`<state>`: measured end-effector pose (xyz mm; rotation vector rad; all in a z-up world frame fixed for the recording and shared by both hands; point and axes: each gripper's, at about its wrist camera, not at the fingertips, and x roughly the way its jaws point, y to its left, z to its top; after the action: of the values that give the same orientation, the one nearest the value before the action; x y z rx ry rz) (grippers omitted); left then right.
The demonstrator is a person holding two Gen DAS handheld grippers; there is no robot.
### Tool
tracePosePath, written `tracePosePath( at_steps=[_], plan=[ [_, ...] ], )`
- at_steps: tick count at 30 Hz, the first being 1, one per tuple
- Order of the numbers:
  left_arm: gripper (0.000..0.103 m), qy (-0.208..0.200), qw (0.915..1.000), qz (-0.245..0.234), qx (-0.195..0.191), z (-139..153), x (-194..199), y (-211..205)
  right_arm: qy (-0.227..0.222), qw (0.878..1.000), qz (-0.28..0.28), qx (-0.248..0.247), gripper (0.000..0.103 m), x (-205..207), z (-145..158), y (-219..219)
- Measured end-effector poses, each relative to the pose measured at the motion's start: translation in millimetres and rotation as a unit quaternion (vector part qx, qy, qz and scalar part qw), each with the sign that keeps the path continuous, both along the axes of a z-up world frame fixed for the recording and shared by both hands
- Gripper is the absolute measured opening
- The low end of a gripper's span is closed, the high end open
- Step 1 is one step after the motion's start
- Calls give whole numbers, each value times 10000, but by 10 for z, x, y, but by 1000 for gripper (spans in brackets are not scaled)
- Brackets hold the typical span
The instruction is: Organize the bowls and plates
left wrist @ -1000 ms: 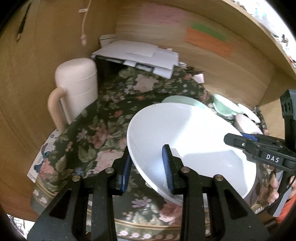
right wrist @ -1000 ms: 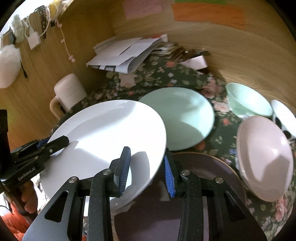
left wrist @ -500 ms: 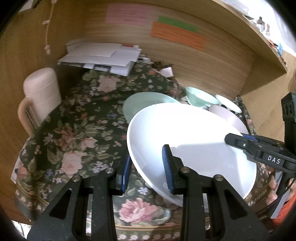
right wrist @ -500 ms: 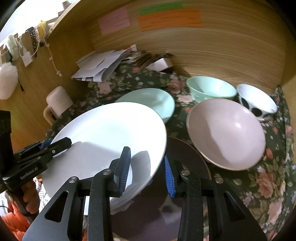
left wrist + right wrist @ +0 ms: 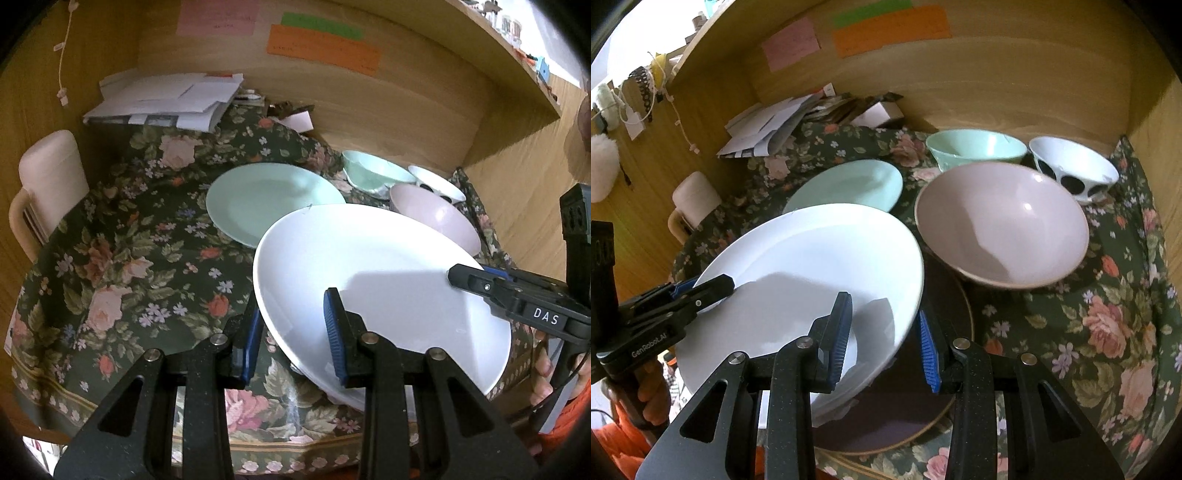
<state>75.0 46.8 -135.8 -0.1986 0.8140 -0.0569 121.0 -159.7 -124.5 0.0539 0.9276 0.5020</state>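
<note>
Tablecloth (image 5: 122,266), dark floral, covers the whole work surface inside a wooden alcove (image 5: 997,85). White plate (image 5: 376,280) is the biggest dish: held tilted above the cloth, clamped from both sides. Left gripper (image 5: 291,328) grips its near-left rim, one blue pad on top of the plate, the other under the rim; right gripper (image 5: 884,336) grips the opposite rim the same way, jaws narrow on the edge. In the right wrist view the white plate sits partly over a dark brown plate (image 5: 945,332) that lies flat on the cloth; contact between the two can't be told. Pink bowl (image 5: 1001,221) stands upright just right of the white plate, its near rim overlapping the brown plate's far edge in view. Mint plate (image 5: 269,199) lies flat behind the white plate, partly hidden by its far rim. Mint bowl (image 5: 975,149) is behind the pink bowl, near the back wall; white bowl with black dots (image 5: 1075,170) is just beside it to the right. Paper stack (image 5: 166,99) is in the back left corner. Cream handled container (image 5: 48,184) stands at the left edge. Sticky notes, pink (image 5: 216,18), orange (image 5: 325,50) and green (image 5: 321,27), are on the back wall.
</note>
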Motion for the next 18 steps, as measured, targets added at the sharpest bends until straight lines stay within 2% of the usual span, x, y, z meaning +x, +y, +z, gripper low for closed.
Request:
tracePosePath(
  at_steps=[18],
  plan=[
    [32, 372, 9992, -134, 24, -277, 51, -148, 385, 9991, -193, 53, 31, -24, -263, -133]
  ],
)
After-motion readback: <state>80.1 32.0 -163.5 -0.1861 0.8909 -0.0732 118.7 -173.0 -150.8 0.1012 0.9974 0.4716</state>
